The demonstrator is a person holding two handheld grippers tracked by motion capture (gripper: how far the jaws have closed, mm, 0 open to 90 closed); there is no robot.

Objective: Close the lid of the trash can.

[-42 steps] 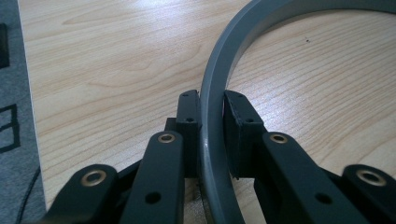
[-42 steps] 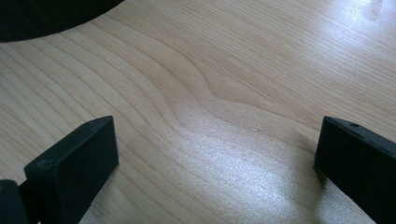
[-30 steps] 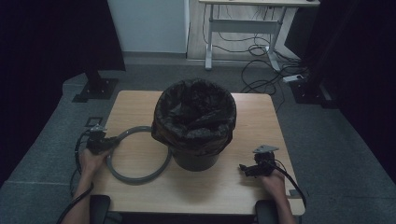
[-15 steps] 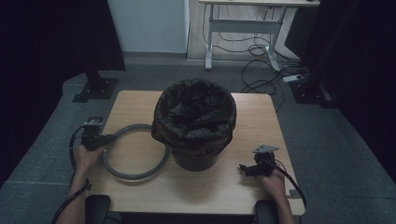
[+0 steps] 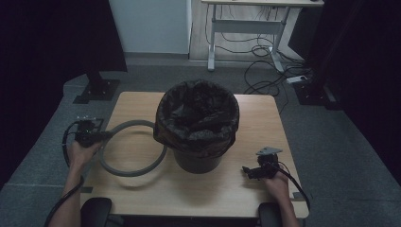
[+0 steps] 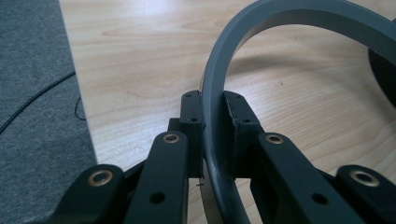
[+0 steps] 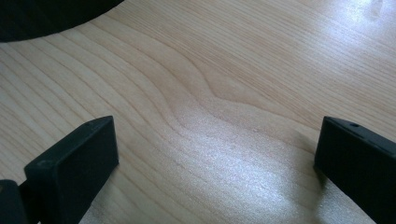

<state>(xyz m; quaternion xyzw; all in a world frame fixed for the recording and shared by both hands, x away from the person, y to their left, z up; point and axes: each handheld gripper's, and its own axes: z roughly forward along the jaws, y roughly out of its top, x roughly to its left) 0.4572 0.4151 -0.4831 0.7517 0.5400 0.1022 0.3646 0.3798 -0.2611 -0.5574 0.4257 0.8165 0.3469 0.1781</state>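
lined bin (image 5: 197, 124) blocking table (image 5: 265, 123) centre, grey ring (image 5: 134, 171) lying left, bare wood right

Each gripper is black. The left gripper (image 6: 212, 123) has two flat, angular arms, each carrying brass-ringed rivets and small dark screw holes, ending in blocky pads with tiny screw dimples. The right gripper (image 7: 215, 154) ends in two plain rectangular black pads, matte and square-edged. In the high view a black cable (image 5: 64, 208) trails along the left forearm, and a grey three-cornered plate (image 5: 267, 152) tops the right gripper.
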